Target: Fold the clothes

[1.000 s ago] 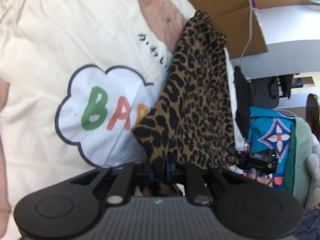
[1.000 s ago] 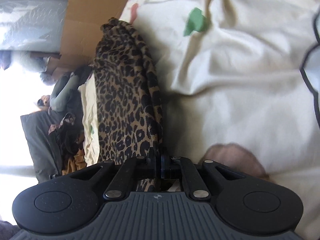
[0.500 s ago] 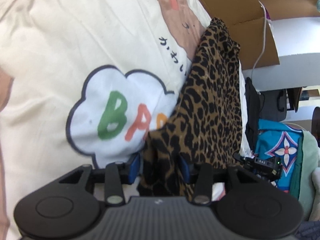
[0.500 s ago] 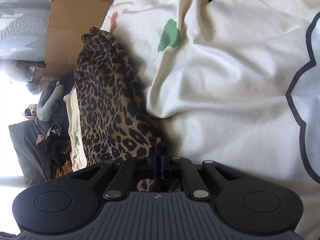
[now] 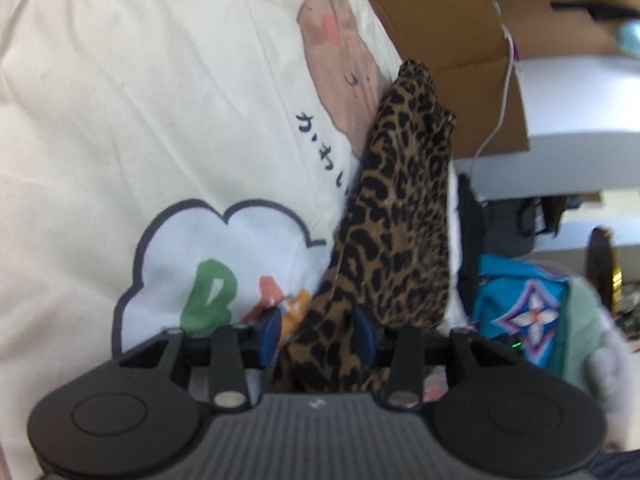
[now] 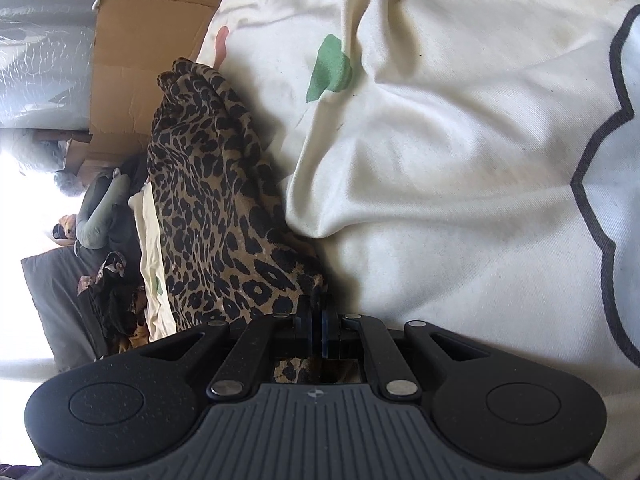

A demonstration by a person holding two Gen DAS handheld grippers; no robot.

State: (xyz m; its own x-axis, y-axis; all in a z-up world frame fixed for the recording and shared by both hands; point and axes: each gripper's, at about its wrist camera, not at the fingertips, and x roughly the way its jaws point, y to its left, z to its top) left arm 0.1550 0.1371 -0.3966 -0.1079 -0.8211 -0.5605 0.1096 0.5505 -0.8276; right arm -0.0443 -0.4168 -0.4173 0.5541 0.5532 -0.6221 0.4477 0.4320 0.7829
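Note:
A leopard-print garment lies in a long bunched strip on a cream printed sheet. Its near end sits between the blue pads of my left gripper. Those jaws are closing, the cloth rests against the right pad, and a small gap shows at the left pad. In the right wrist view the same garment runs away to the upper left. My right gripper is shut on a corner of it, low over the sheet.
A cardboard box stands behind the garment's far end, with a white cable hanging over it. A blue patterned cloth lies at the right. Dark clothes and a grey heap are piled beyond the sheet's edge.
My left gripper, shut on the leopard cloth a second ago, has spread its jaws and sunk a little closer to the sheet. The right gripper has kept its grip and hardly moved.

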